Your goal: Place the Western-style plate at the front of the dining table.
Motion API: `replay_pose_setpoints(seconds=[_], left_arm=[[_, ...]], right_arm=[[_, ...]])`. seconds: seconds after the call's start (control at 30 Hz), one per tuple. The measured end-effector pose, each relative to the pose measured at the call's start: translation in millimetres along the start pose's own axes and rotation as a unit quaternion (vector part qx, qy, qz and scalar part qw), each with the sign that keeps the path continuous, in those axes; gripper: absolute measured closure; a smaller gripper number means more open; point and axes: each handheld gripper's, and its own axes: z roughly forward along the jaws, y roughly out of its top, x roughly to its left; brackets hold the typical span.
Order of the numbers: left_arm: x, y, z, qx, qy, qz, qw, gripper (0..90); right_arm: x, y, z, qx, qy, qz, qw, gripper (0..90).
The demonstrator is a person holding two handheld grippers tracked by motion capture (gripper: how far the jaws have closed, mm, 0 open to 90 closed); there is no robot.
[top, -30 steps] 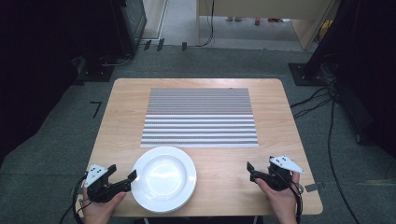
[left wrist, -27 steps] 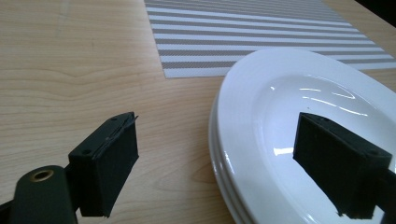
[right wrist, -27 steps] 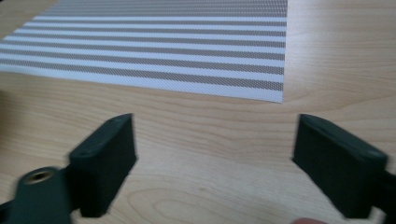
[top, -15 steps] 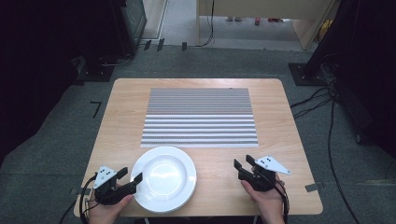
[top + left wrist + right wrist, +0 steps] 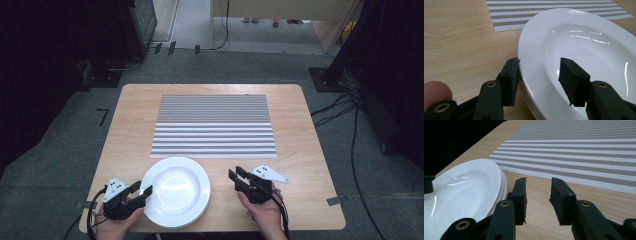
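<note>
The plates [image 5: 176, 191], a small white stack, are sitting at the table's [image 5: 125, 135] near edge, just short of the striped mat [image 5: 214, 125]. The left gripper [image 5: 541, 75] is straddling the top rim, its jaws just closing, not yet clamped. The right gripper [image 5: 238, 176] is approaching with nothing between its narrowing jaws. The stack looks rigid, glossy, slippery and breakable; the rims are offering the best hold.

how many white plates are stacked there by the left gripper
3, by the rim edges visible: one stack of white plates at the table's near edge, below the striped placemat. The left gripper straddles its rim. More underneath may be hidden.
</note>
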Motion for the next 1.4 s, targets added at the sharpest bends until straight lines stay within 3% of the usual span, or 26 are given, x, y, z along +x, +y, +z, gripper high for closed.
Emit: replay_pose_setpoints(seconds=[0.27,0.5,0.77,0.87,0.97,1.0,1.1,1.4], left_arm=[[0.3,-1.3,1.2,0.004,0.005,0.003,1.0000,53.7],[1.2,-2.6,1.3,0.003,0.007,0.006,0.9999,56.9],[2.5,-2.8,1.0,0.001,0.003,0.008,1.0000,57.5],[2.7,-2.9,0.7,0.001,0.002,0.010,0.9999,57.4],[4.1,-2.8,-0.2,0.001,-0.003,0.002,1.0000,58.1],[5.9,-2.2,-1.3,0.003,-0.008,-0.009,0.9999,58.8],[7.7,-1.9,-2.3,0.001,-0.012,-0.017,0.9998,60.8],[9.2,-2.2,-1.8,0.000,-0.017,-0.022,0.9996,61.7]], right_arm=[[20.5,1.0,24.1,0.025,0.031,0.002,0.9992,62.8],[30.4,5.8,38.8,0.034,0.070,0.025,0.9967,62.3],[31.3,-7.8,42.5,0.059,0.096,0.051,0.9923,67.5],[31.3,-10.1,42.8,0.065,0.094,0.047,0.9923,68.9],[31.2,-13.1,43.3,0.081,0.104,0.059,0.9895,72.0],[31.4,-13.4,43.0,0.084,0.106,0.061,0.9890,72.2],[32.2,-13.5,42.1,0.083,0.107,0.064,0.9887,73.0],[26.7,-14.6,42.6,0.085,0.120,0.113,0.9828,75.8]])
